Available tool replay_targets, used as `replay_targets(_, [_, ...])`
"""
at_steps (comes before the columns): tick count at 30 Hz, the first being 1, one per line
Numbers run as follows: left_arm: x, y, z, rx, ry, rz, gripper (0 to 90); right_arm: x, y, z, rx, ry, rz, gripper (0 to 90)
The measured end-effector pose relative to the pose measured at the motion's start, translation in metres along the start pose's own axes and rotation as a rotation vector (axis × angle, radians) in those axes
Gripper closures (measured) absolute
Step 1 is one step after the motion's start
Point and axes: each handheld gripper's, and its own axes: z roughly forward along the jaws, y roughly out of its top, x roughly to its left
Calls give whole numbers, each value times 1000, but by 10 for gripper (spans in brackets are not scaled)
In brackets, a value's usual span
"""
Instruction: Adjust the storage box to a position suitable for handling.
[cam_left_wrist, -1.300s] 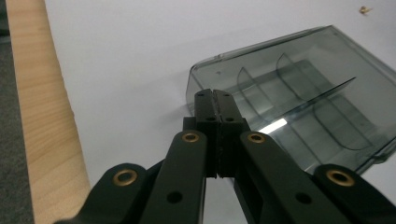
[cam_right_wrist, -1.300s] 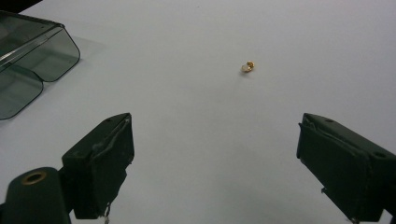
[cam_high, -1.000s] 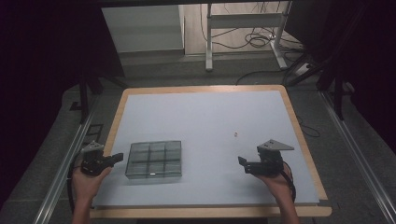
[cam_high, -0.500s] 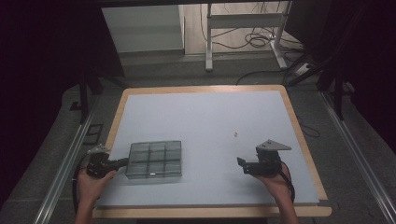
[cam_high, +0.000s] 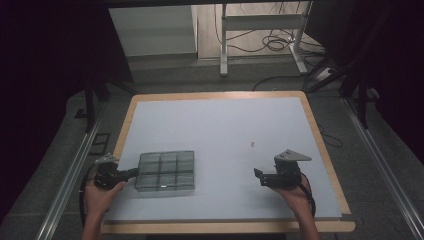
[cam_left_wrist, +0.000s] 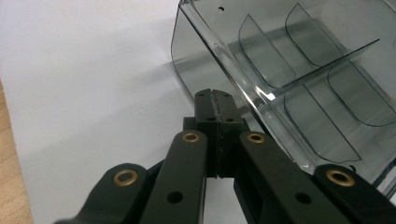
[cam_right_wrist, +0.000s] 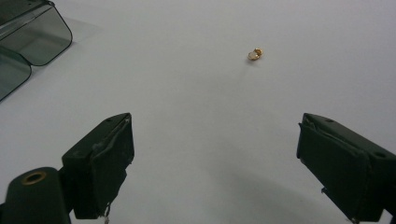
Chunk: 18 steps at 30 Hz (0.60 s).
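Left hand-held gripper (cam_left_wrist: 215, 100), jaws together, touches the tray (cam_high: 165, 170) wall; push it slowly and squarely. Right hand-held gripper (cam_right_wrist: 215, 154) stands apart, facing the bead (cam_right_wrist: 255, 54)

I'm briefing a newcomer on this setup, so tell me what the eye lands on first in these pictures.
First comes the smoky clear divided box near the table's front left, with the left gripper shut and its tips at the box's near wall. Next, the right gripper stands wide open at the front right above bare white table. A tiny gold-coloured object lies alone ahead of it.
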Motion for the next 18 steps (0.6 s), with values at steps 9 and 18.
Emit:
replay_targets(9, [-1,2,2,-6,3,8,900,0,0,0,-6,-4,-4,105])
replay_targets(18, [-6,4,4,-1,-4,22,900,0,0,1,-3,-8,-3,105])
